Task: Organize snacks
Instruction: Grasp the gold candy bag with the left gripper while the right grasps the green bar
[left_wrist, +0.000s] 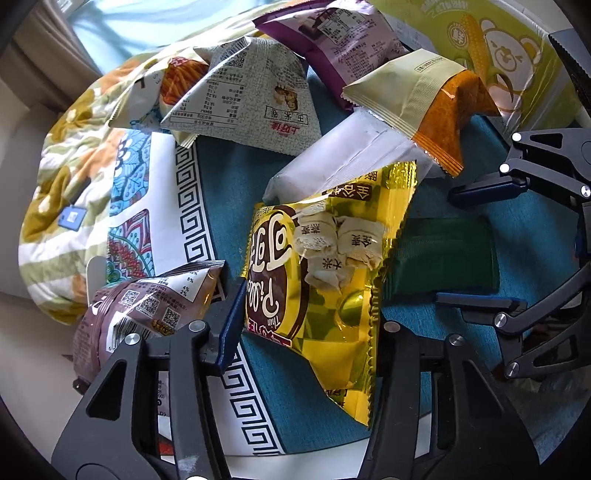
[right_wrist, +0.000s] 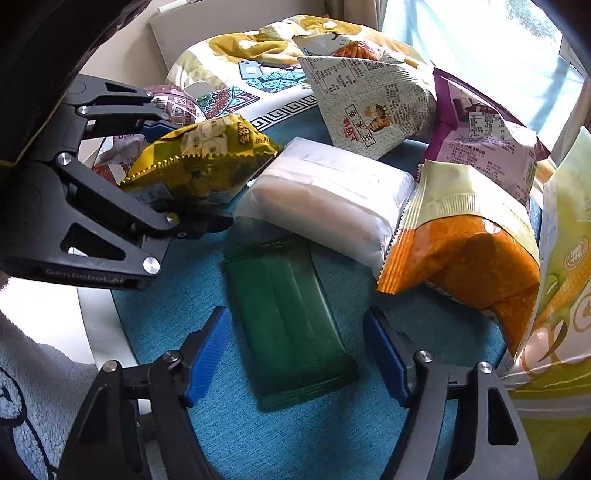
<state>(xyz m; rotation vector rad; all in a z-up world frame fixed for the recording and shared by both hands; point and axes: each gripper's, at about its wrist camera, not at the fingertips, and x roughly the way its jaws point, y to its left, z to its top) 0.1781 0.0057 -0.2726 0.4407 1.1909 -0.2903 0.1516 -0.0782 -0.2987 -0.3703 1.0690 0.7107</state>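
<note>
Nearest: right hand-held gripper (right_wrist: 297, 354) partly open, blue pads either side of the flat dark green plastic packet (right_wrist: 288, 317), not pressing on it. Nothing held yet. Lying flat on the teal-clothed table (right_wrist: 295, 443), long axis running away from the pads.

Likely light, thin and fairly stiff, with a smooth, probably slippery film. Best taken across the narrow width, near the middle of the packet rather than at its sealed end, squeezing gently in case of brittle contents. Little height to grab, so pads need to sit low against the cloth.

Just left of the green packet: left hand-held gripper (right_wrist: 192, 170) closed almost fully on the crinkly gold foil snack bag (left_wrist: 332, 266), pinched across the bag's near end. Looks air-filled, soft and light; foil likely to slide if gripped loosely.

Just beyond the green packet: white pillow-shaped plastic pack (right_wrist: 325, 199), touching or nearly touching its far end. To the right of the green packet: orange-and-cream puffed bag (right_wrist: 461, 258), leaning against other bags.
</note>
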